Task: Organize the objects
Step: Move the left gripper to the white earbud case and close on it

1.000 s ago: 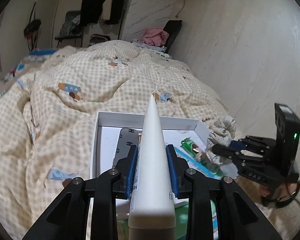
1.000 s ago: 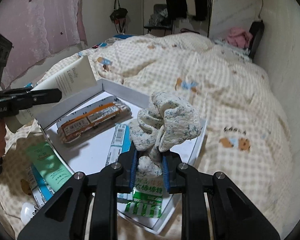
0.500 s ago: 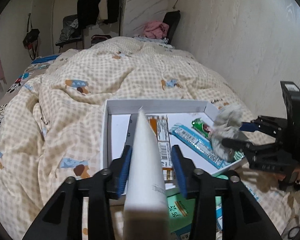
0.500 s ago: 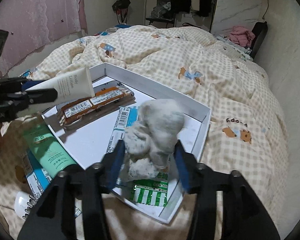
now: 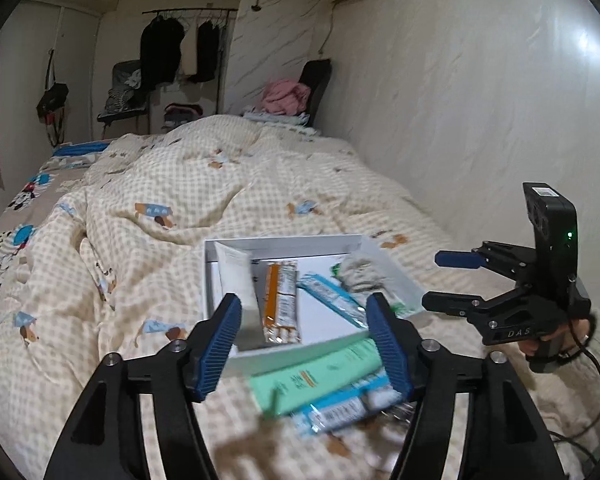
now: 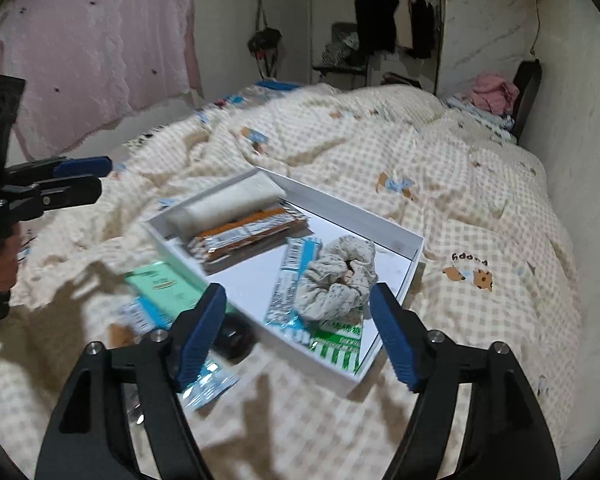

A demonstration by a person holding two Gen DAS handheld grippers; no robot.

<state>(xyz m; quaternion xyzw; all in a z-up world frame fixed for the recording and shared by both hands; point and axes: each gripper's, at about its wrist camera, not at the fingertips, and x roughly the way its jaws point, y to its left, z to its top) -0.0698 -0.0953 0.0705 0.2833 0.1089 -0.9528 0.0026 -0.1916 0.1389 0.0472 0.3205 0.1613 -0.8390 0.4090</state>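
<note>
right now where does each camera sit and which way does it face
Left wrist: on the left gripper, facing down the bed at the white box; own fingers opening, empty; right gripper at right.
Right wrist: on the right gripper, over the box; fingers opening above the scrunchie; left gripper at left.
Shared: box, scrunchie.

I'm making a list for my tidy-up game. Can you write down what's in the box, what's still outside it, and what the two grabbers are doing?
container: shallow white cardboard box on the checked beige quilt
in box: white lotion tube; orange snack packet; blue and white wrapper; floral fabric scrunchie; green striped packet
outside box: mint green tube and blue packets on the quilt; small dark round object, unclear what
left gripper: jaws opening, nothing between them
right gripper: jaws opening, nothing gripped
</note>
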